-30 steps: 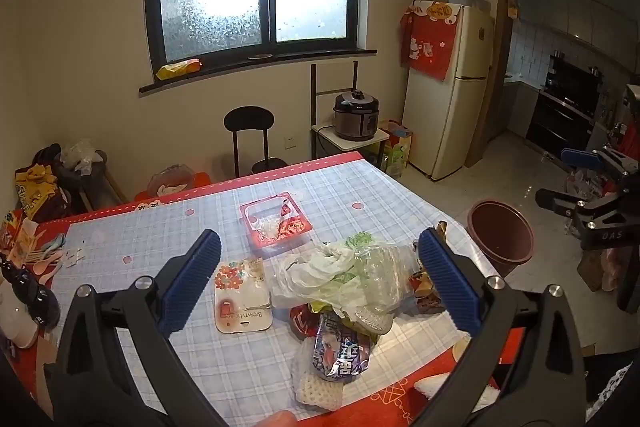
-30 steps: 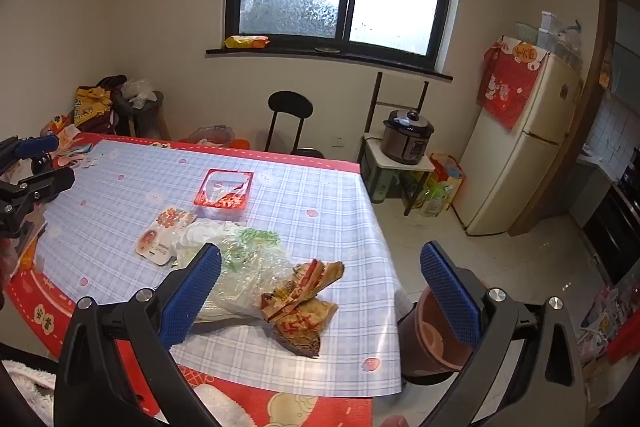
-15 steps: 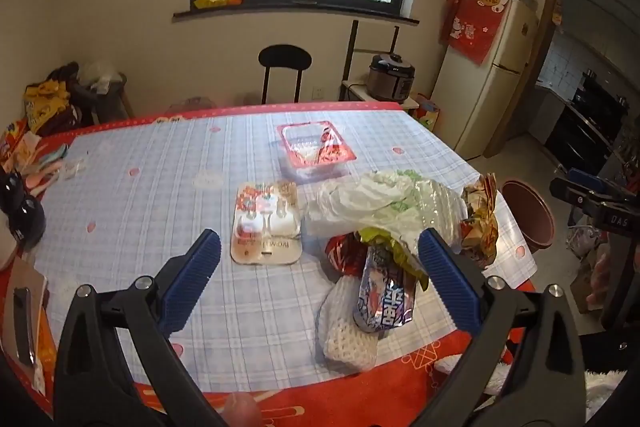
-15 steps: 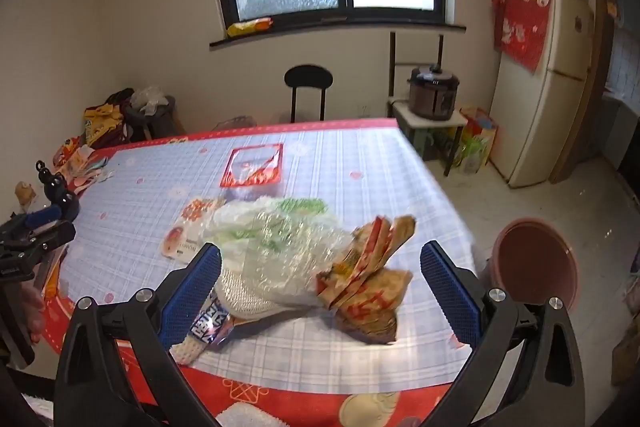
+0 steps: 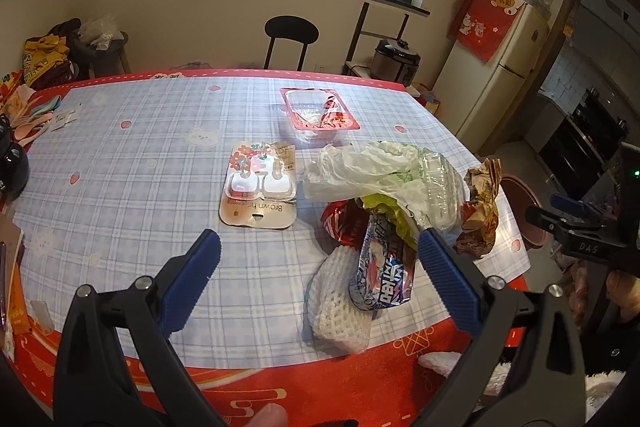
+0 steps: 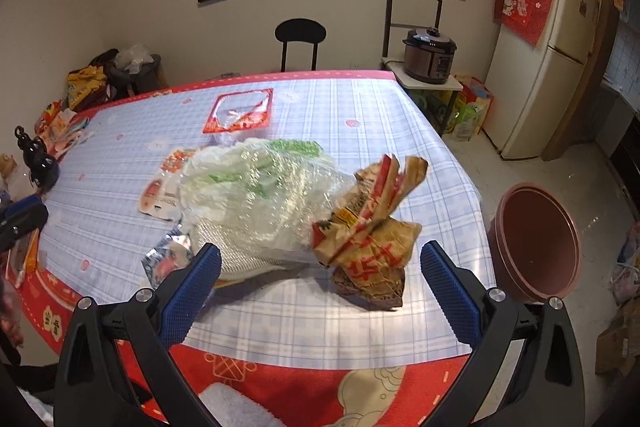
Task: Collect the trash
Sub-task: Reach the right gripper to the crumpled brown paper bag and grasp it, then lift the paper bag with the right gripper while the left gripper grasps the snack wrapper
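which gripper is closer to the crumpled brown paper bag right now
Right. The right gripper is open directly in front of the crumpled brown paper bag. The left gripper is open farther along the table edge, over the foil snack wrapper.

I am in a home dining room: a fridge (image 6: pixel 548 63), a rice cooker (image 6: pixel 429 55), a chair (image 6: pixel 300 39) and a table (image 6: pixel 360 107) with checked cloth.

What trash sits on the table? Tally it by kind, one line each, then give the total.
Crumpled brown paper bag: 1
Clear and white plastic bag bundle: 1
White foam net sleeve: 1
Blue snack wrapper: 1
Red wrapper: 1
Hook blister card: 1
Red-rimmed plastic tray: 1
Total: 7 pieces visible; more may hide under the bundle.
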{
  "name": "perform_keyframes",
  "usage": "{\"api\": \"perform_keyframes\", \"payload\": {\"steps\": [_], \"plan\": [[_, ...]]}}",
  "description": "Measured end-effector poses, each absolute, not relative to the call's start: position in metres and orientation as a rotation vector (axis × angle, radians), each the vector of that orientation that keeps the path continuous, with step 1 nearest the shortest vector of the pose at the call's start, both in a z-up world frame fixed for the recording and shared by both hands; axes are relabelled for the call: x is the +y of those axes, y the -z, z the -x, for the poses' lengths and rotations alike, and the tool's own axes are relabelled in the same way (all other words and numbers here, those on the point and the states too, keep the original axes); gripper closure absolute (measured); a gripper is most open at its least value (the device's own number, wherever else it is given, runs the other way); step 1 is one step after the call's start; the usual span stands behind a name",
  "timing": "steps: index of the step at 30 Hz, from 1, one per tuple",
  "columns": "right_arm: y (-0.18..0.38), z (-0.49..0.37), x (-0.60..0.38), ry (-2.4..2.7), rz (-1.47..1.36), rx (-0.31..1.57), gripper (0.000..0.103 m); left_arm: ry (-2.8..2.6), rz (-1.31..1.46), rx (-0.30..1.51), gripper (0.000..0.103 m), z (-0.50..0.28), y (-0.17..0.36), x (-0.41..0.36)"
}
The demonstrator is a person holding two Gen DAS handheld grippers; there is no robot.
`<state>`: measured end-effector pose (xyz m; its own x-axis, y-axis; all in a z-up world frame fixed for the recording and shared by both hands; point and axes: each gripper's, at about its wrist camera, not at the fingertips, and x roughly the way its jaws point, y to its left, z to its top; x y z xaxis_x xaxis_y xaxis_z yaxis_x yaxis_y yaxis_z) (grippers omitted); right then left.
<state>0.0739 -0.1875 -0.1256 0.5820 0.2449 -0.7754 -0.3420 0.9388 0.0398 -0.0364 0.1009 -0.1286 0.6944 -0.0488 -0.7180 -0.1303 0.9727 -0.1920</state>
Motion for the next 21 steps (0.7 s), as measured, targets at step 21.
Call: {"api": "perform_keyframes", "payload": {"steps": [21], "plan": [[0.212, -0.141, -0.196, -0.509, 0.331, 0.84, 0.005, -0.221, 0.303, 0.81, 0.007, 0.055, 0.137, 0.08]]}}
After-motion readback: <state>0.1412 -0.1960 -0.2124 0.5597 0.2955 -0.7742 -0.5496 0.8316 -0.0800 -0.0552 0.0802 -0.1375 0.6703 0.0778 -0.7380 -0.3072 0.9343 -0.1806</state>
